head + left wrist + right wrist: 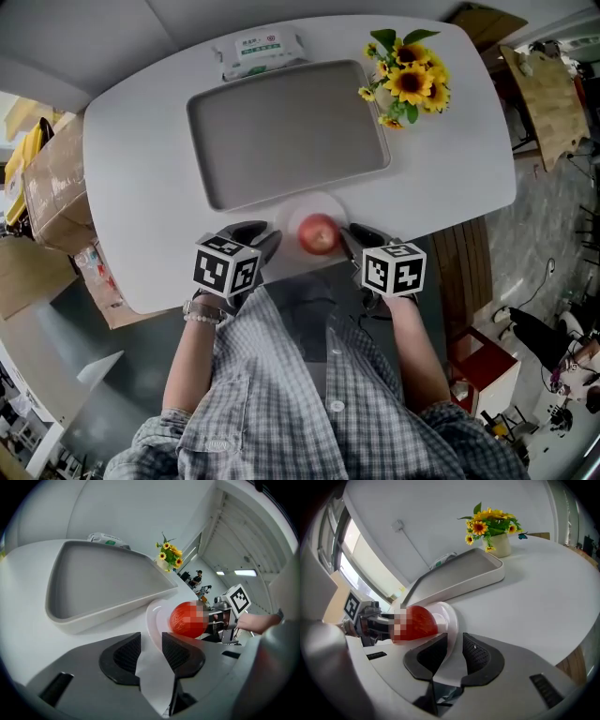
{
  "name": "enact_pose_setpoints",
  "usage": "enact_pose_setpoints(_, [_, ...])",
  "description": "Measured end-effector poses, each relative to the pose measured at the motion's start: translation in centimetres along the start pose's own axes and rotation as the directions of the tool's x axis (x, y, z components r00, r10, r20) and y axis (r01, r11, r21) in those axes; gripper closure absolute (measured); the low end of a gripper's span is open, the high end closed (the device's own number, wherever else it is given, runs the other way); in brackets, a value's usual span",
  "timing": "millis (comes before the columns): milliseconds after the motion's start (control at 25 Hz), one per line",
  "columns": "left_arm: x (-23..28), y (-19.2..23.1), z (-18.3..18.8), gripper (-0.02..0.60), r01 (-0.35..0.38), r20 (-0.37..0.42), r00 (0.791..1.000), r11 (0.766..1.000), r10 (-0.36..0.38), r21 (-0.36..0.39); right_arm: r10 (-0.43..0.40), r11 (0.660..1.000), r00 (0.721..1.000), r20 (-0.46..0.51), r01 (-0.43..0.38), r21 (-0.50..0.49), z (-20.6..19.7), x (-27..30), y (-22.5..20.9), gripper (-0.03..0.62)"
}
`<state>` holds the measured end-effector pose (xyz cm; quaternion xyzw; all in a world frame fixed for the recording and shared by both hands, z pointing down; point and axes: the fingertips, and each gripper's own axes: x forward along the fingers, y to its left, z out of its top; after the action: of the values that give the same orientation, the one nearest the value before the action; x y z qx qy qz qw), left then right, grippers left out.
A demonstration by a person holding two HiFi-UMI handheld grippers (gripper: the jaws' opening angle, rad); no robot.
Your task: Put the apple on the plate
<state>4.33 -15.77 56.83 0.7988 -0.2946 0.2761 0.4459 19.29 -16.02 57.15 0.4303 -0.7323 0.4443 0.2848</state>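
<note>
- Left gripper (pixel 151 638): jaws apart, straddling the white plate's (pixel 156 615) rim without clamping it.
- Right gripper (pixel 454 638): jaws likewise parted around the plate's opposite rim.
- Red apple (pixel 319 232) sits on the plate, between both grippers, at the table's (pixel 450 159) near edge.

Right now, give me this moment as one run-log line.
apple: on plate | left claw: open, plate rim between jaws | right claw: open, plate rim between jaws

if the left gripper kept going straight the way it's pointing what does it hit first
The plate: its rim lies between the open jaws of the left gripper. The apple sits just right of that line and would probably be missed, though depth is unclear.
</note>
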Motion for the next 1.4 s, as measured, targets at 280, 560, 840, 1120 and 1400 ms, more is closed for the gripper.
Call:
enact_pose_setpoints(280, [0.4,-0.2,-0.2,0.459,0.005,0.003,1.0,0.999,-0.004,-0.034,0.0,1.0,1.0,-0.019,0.0,-0.017,-0.1,0.2,0.2,0.514])
enact_pose_setpoints(560, [0.6,-0.1,-0.3,0.46,0.003,-0.027,1.0,1.0,-0.003,-0.01,-0.003,0.999,0.999,-0.037,0.002,-0.033,-0.2,0.5,0.5,0.514])
enact_pose_setpoints(840, [0.8,0.6,-0.2,0.507,-0.039,-0.033,0.999,0.997,0.037,-0.062,-0.004,0.998,1.0,-0.029,0.006,0.065,-0.3,0.8,0.8,0.516])
enact_pose_setpoints(1120, [0.9,0.6,0.0,0.518,-0.076,-0.047,0.996,0.989,0.071,-0.129,-0.016,0.987,0.999,-0.04,0.023,0.157,-0.3,0.4,0.8,0.523])
enact_pose_setpoints(1400, [0.8,0.7,0.0,0.525,-0.103,-0.08,0.993,0.98,0.091,-0.167,-0.008,0.965,0.998,-0.061,0.024,0.262,-0.5,0.3,0.7,0.534])
